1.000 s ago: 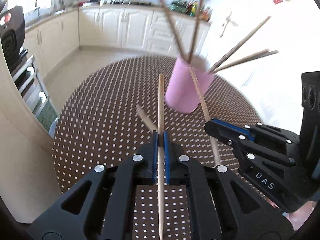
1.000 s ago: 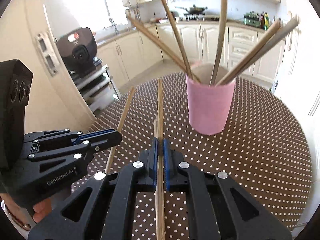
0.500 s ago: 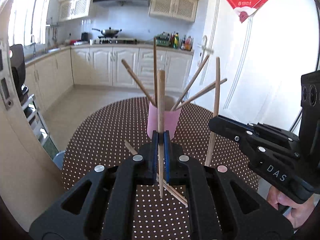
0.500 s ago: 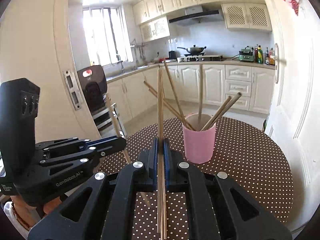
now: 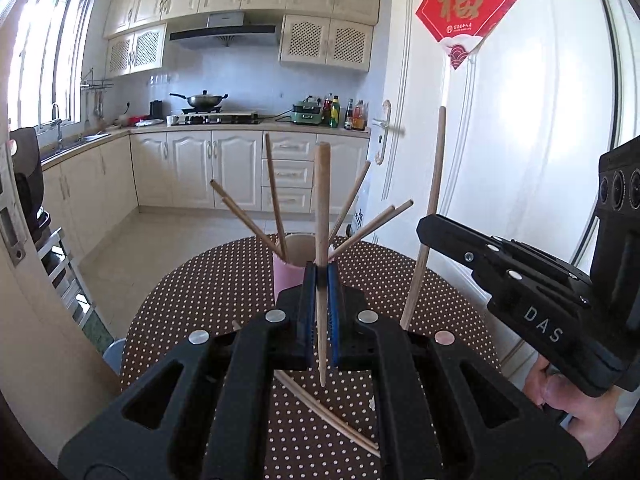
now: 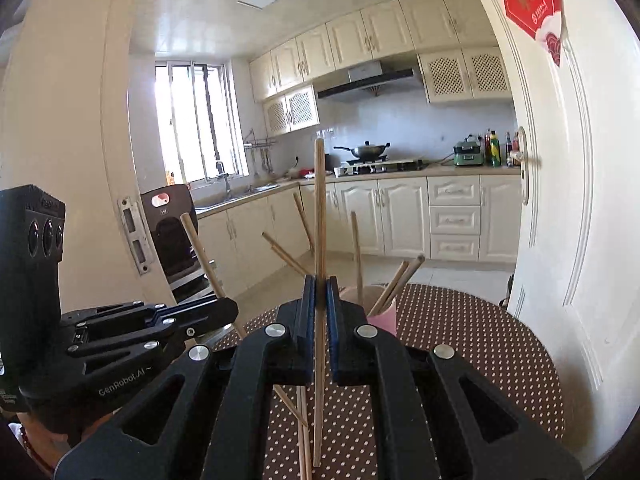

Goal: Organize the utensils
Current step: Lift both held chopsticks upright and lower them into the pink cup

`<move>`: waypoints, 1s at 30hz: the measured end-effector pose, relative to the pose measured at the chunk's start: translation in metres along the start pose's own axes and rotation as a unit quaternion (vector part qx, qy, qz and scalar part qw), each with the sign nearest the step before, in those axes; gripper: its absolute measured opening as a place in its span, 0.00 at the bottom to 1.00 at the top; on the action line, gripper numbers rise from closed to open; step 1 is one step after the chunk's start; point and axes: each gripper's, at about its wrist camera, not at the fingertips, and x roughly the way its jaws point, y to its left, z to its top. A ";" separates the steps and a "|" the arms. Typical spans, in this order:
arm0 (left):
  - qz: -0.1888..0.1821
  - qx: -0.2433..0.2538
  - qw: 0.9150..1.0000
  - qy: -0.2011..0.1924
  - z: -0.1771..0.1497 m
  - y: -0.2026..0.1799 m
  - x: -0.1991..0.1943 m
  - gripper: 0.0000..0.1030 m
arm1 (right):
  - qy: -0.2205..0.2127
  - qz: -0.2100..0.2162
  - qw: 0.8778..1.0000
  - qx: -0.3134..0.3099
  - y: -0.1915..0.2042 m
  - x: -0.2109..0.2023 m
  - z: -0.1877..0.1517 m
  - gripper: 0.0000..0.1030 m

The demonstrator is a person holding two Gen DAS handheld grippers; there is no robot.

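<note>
Bench (image 5: 208, 288), dotted cloth: carries all. Pink cup (image 5: 286, 276), beyond both fingertips, holds several chopsticks. Left gripper (image 5: 321, 280), right gripper (image 6: 319, 292): fingers each clenched on one upright chopstick (image 5: 321, 200) (two loose sticks below). Step: carrying; next, lower tips into cup.

The left black two-finger gripper with blue pads (image 5: 321, 280) fills the lower middle of its own view, jaws pressed together on a thin wooden stick (image 5: 321, 208) that stands nearly upright. The right black two-finger gripper with blue pads (image 6: 319, 292) does likewise with a second thin wooden stick (image 6: 319, 208) — in the left view it juts in from the right edge, with the person's hand (image 5: 576, 404) gripping its handle at lower right.
</note>
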 end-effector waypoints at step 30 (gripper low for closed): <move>0.008 -0.047 0.992 -0.115 0.076 0.036 0.063 0.06 | -0.166 -0.080 0.983 -0.017 -0.020 0.048 0.037 0.04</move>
